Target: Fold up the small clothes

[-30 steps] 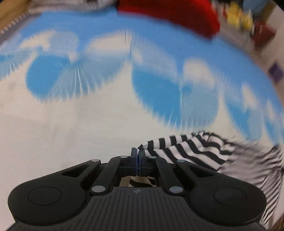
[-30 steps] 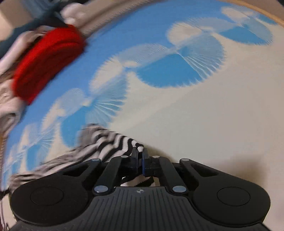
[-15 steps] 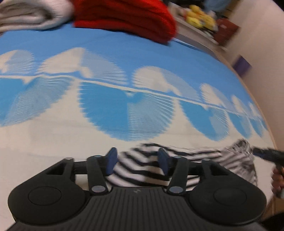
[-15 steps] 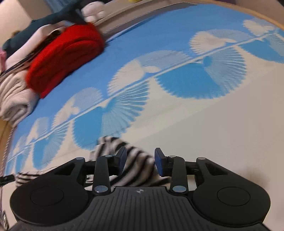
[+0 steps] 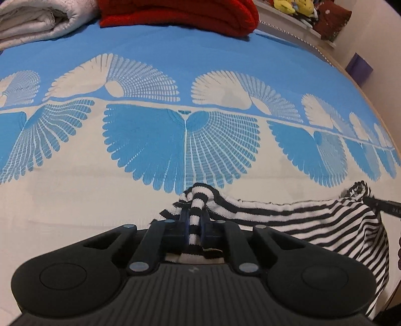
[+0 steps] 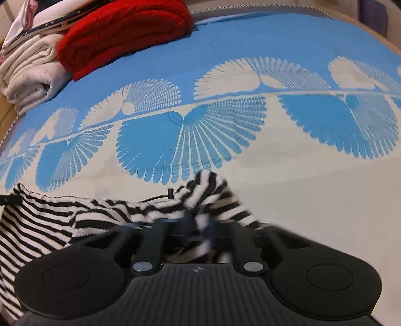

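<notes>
A black-and-white striped garment [image 5: 313, 220] is stretched between my two grippers above the blue-and-cream patterned cloth [image 5: 175, 62]. My left gripper [image 5: 194, 220] is shut on one bunched corner of it. My right gripper [image 6: 196, 225] is shut on the other corner; its fingers are blurred. The striped garment [image 6: 45, 220] hangs to the left in the right wrist view, where the tip of the left gripper [image 6: 7, 200] shows at the far edge. The right gripper's tip [image 5: 381, 204] shows at the garment's far end in the left wrist view.
A folded red knit [image 5: 180, 12] and a folded off-white blanket [image 5: 37, 20] lie at the far edge of the cloth; both show in the right wrist view, the red knit [image 6: 125, 32] beside the blanket [image 6: 30, 72]. Yellow toys [image 5: 285, 5] sit on a shelf beyond.
Both grippers were shut a second ago, opened over the striped garment half a second ago, and have now shut on it again, each on a bunched corner, lifting it.
</notes>
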A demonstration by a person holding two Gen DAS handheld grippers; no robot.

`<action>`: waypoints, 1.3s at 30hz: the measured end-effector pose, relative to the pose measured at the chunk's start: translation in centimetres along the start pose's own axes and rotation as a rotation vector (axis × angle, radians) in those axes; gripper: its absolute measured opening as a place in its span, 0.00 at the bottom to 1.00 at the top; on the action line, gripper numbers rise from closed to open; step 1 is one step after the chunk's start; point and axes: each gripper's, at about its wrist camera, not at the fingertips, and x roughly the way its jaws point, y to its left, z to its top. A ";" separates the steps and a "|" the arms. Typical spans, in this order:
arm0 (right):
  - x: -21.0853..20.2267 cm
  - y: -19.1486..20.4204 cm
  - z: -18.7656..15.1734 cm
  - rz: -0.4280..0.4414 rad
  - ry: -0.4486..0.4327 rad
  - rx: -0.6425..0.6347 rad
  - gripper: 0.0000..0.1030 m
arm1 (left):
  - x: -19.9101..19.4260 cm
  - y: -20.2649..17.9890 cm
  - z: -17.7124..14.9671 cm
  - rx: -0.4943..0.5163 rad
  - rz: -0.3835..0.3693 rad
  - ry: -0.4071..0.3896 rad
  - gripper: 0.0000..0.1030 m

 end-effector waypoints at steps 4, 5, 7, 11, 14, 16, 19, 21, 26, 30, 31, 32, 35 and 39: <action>-1.7 -0.3 1.3 -0.042 -0.184 0.079 0.03 | -1.4 0.1 1.0 -0.047 -0.020 -0.107 0.06; -1.9 -0.2 1.4 -0.051 -0.208 0.086 0.03 | -1.3 0.0 1.0 -0.051 -0.012 -0.108 0.06; -1.1 -0.1 1.4 -0.067 -0.172 0.084 0.04 | -0.2 0.0 0.8 -0.069 0.025 -0.056 0.07; 1.9 0.0 0.4 -0.138 0.007 0.073 0.09 | 1.1 0.8 0.6 -0.137 0.046 0.052 0.28; 0.6 -0.4 0.5 -0.153 -0.027 0.102 0.31 | -1.1 1.2 1.1 -0.138 0.053 -0.024 0.47; -0.8 -0.8 0.7 -0.151 -0.069 0.125 0.35 | -2.7 1.6 1.1 -0.136 0.015 -0.071 0.48; -3.2 -1.7 0.6 -0.112 -0.129 0.146 0.35 | -4.7 2.1 0.6 -0.099 -0.012 -0.124 0.48; -4.6 -2.3 0.3 -0.090 -0.147 0.159 0.35 | -6.1 2.5 0.1 -0.077 -0.022 -0.146 0.48; -9.4 -3.5 -1.2 0.008 -0.137 0.202 0.35 | -9.8 3.0 -2.1 -0.063 -0.034 -0.193 0.46; -13.7 -3.4 -3.0 0.032 -0.148 0.122 0.38 | -12.9 2.9 -4.2 -0.053 0.029 -0.145 0.31; -14.5 -3.4 -3.6 0.031 -0.147 0.099 0.37 | -13.7 2.9 -4.9 -0.047 0.028 -0.132 0.31; -15.1 -3.5 -4.5 0.032 -0.142 0.076 0.37 | -14.4 2.8 -5.7 -0.038 0.022 -0.122 0.31; -15.5 -4.0 -7.3 0.023 -0.087 0.049 0.37 | -15.2 2.9 -8.7 -0.033 -0.003 -0.093 0.31; -14.7 -4.5 -9.1 0.059 0.014 0.077 0.38 | -11.3 3.5 -12.0 -0.021 0.009 0.140 0.31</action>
